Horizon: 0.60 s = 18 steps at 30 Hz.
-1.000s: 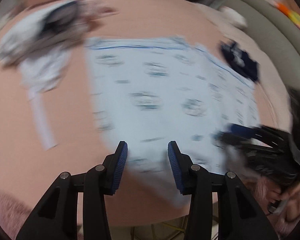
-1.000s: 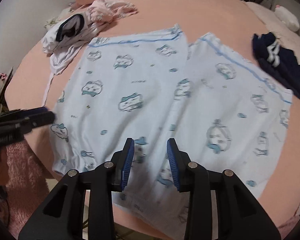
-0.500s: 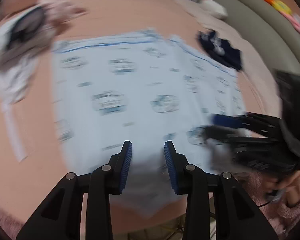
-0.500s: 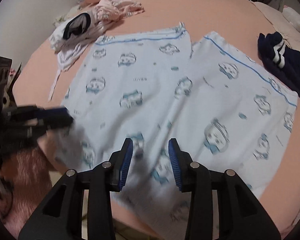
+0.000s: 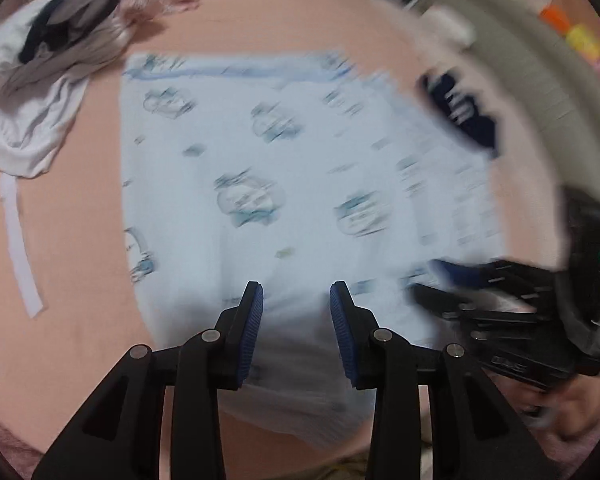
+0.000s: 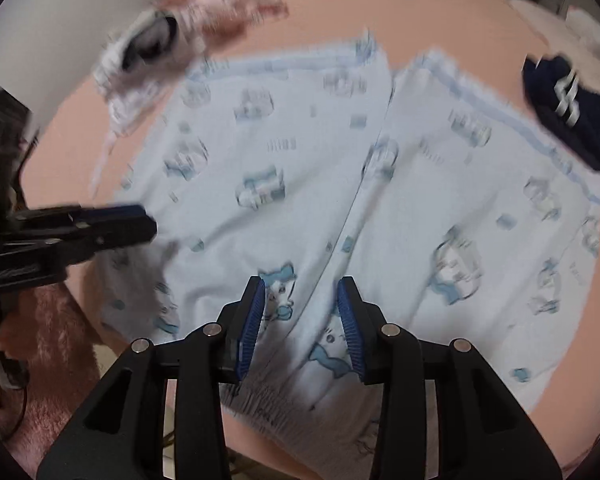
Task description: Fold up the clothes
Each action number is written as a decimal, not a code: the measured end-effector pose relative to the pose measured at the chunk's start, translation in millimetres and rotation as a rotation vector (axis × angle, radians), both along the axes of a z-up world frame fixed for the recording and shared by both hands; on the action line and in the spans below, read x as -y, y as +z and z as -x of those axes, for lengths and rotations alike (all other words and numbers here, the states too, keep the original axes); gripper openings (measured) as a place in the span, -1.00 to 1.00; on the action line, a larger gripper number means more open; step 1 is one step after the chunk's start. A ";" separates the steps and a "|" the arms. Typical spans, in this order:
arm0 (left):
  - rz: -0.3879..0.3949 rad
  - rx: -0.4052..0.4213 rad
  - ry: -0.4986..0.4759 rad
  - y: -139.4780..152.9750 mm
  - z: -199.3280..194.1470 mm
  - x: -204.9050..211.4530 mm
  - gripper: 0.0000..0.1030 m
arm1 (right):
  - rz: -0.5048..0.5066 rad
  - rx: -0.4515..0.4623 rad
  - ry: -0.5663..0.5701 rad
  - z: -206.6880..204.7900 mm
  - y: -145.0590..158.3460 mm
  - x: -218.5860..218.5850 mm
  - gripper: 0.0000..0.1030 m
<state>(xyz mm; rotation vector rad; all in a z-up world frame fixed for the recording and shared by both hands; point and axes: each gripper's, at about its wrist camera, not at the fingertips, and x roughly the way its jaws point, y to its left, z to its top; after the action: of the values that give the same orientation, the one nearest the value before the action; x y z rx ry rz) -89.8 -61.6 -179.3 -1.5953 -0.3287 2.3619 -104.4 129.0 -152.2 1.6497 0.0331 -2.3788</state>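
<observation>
The shorts [image 6: 300, 184] are spread flat on the bed [image 6: 440, 16], waistband nearest. The left gripper [image 5: 296, 300], whose jaws have just been closing, and the right gripper [image 6: 301, 296] are held partly spread above the waistband, nothing pinched.

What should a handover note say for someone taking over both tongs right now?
Left tongs: open, above the waistband end of the light-blue cartoon-print cotton shorts; jaws have just been closing, nothing gripped.
Right tongs: open, above the same end near the centre seam.
Shorts lie flat on the peach bedsheet, unfolded.
Left: grip, fold; white crumpled garment and navy garment wait.
</observation>
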 end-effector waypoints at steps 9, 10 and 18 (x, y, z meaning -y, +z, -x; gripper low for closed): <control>0.152 -0.107 -0.041 4.8 -14.5 -20.0 -0.31 | 0.078 -0.060 -0.124 -75.9 35.1 -41.6 -0.24; 0.156 -0.129 -0.049 12.1 -15.0 -22.8 -0.31 | 0.067 -0.067 -0.153 -82.4 37.1 -52.6 -0.24; 0.068 -0.165 -0.281 43.4 -10.3 -123.2 -0.31 | 0.026 -0.039 -0.341 -110.4 23.8 -117.5 -0.22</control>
<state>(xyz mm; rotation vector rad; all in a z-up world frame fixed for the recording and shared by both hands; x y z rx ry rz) -79.5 61.6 -135.9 -1.3603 0.0106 2.2851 6.0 246.5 -128.4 1.7127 -0.2929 -2.6416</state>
